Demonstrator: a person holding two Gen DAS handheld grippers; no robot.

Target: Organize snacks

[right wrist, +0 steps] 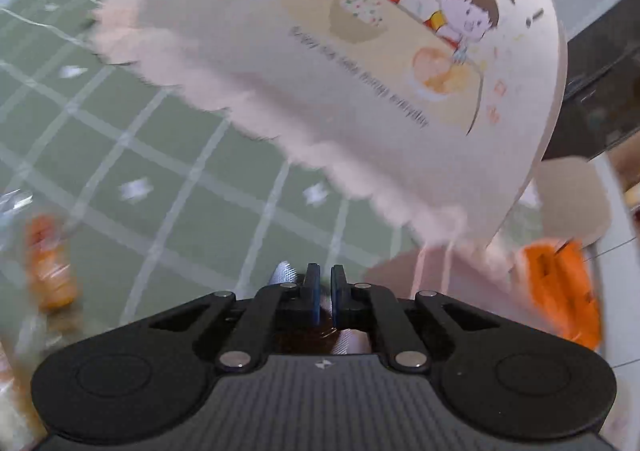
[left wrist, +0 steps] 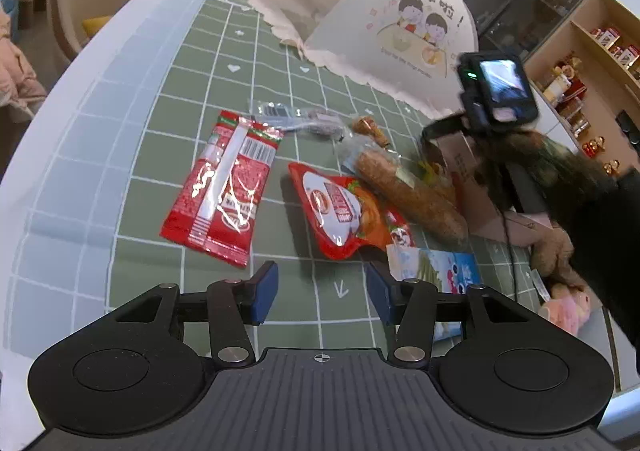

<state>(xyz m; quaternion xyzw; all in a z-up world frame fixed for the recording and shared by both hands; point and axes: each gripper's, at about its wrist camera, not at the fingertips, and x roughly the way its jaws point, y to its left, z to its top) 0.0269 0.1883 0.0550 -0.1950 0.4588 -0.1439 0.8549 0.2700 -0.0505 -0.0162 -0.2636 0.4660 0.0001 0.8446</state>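
Both tongs differ in how they stand. Seen from the left wrist, the left gripper hangs with its blue fingers spread wide and nothing between them, just above a green checked tablecloth. Ahead of it lie the snacks: a red packet on the left, a red and white pouch near the middle, a long bread roll in clear wrap touching that pouch on its right, and a blue and white packet just beside the right finger. A small clear wrapper lies farther back. Behind them stands a white cloth bag printed with two cartoon children. A cardboard box sits at the right.

From the right wrist, blurred by motion, the right gripper has its fingers drawn nearly together, with a dark reddish thing between them low down; what it is cannot be told. The cloth bag fills the view above the tablecloth, with an orange object at the right.
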